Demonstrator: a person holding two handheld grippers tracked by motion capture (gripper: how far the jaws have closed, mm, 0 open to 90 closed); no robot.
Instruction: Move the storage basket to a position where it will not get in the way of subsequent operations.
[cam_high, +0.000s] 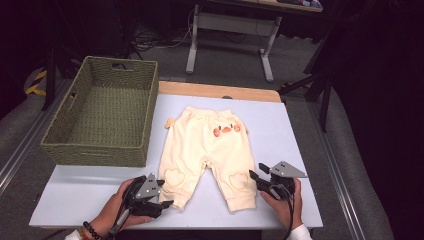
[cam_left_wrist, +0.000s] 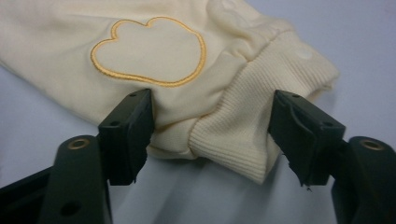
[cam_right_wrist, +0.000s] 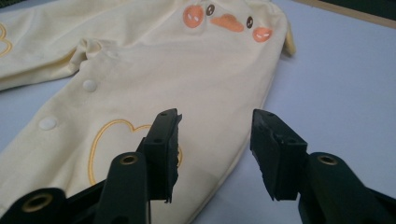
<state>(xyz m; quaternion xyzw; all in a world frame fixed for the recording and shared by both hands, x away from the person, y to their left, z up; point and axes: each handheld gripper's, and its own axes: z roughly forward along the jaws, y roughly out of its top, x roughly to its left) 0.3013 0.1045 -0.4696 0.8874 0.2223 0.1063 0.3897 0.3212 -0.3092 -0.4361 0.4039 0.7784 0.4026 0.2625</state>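
Cream baby trousers (cam_high: 207, 145) with a duck face at the waist lie flat on the light table, legs toward me. My left gripper (cam_high: 166, 193) is at the hem of the leg on the left. In the left gripper view the ribbed cuff (cam_left_wrist: 243, 126) sits between the jaws of the left gripper (cam_left_wrist: 212, 130), which stand at its two sides without squeezing it; a heart patch (cam_left_wrist: 149, 49) is just beyond. My right gripper (cam_high: 257, 171) is open at the outer edge of the other leg, near its hem. In the right gripper view the right gripper (cam_right_wrist: 215, 140) has the trousers' (cam_right_wrist: 187, 70) edge between its jaws.
A green woven basket (cam_high: 95, 145) stands at the table's far left, with nothing in it. Bare table top (cam_high: 75, 190) shows in front of the basket and to the right of the trousers. A desk frame (cam_high: 230, 30) stands on the floor beyond the table.
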